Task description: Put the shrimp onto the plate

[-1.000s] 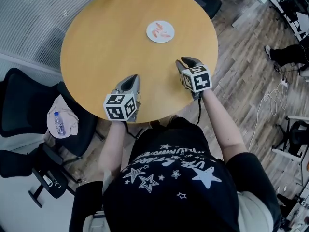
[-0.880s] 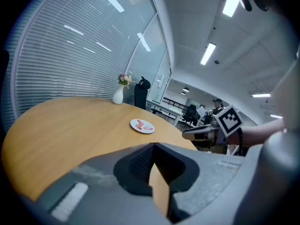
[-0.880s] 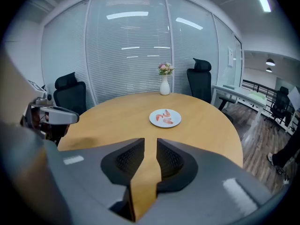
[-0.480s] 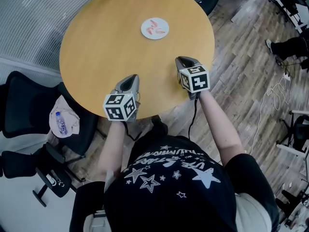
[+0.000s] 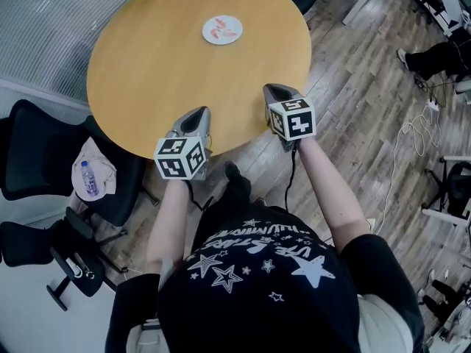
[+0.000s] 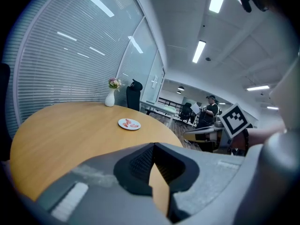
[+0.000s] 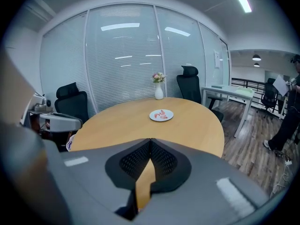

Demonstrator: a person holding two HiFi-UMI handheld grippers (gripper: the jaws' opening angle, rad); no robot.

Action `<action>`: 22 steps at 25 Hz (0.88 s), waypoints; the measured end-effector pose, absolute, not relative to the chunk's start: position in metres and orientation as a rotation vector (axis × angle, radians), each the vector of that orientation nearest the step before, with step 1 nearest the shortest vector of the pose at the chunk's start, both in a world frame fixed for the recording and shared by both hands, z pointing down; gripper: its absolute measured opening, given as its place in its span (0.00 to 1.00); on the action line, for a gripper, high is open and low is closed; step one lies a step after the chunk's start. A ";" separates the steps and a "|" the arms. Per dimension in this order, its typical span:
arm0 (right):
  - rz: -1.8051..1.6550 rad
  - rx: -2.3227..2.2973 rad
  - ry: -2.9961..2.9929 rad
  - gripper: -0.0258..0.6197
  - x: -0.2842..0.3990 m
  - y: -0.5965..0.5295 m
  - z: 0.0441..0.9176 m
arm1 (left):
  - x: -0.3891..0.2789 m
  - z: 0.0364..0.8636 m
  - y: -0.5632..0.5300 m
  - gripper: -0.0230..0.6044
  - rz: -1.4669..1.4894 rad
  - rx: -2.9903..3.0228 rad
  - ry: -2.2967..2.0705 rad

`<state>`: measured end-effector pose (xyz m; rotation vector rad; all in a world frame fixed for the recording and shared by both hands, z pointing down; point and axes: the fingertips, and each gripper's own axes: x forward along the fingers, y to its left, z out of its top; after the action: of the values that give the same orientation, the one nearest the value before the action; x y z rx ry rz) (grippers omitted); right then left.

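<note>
Since the shrimp point(image 5: 215, 27) already lie on the plate point(image 5: 223, 41), the placing step looks done, and I see no other shrimp on the tabletop point(image 5: 162, 72). This reads to me as the end of the task, not the middle of it.

The left tool point(image 5: 199, 112) has its jaws together with nothing caught between them; in the left gripper view only a sliver of tabletop shows through the gap behind the tips. The right tool point(image 5: 276, 88) has just been closing its jaws, and they now meet tip to tip, again with nothing between them. Both tools hang at the near edge of the tabletop, side by side and angled gently downward.

The plate sits well ahead of both tools, far across the tabletop, and a little nearer the right tool's line than the left's. Beyond it, further from the tools, stands a small white vase point(image 7: 159, 93) of flowers.

The shrimp are small, pink-orange, curled pieces gathered near the middle of the white plate; how many there are I cannot count at this range. They look soft and light.

If the job is indeed complete, the next move calls for nothing beyond keeping the tools away from the plate. Should one more shrimp need moving, either tool would have to open and reach well forward.
</note>
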<state>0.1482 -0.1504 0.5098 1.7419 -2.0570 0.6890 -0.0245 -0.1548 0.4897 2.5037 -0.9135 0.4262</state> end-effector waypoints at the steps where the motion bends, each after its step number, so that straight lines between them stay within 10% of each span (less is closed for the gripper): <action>1: 0.685 1.747 -2.062 0.04 0.147 -0.144 0.507 | -0.024 0.487 -0.148 0.04 0.422 2.508 -0.914; 22: 0.589 1.727 -2.256 0.04 0.097 -0.032 0.438 | -0.039 0.453 -0.032 0.04 0.366 2.562 -0.936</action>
<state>0.0969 -0.0323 0.4376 1.7271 -2.2555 0.5886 -0.0389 -0.0319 0.4530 2.5625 -0.9364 0.3664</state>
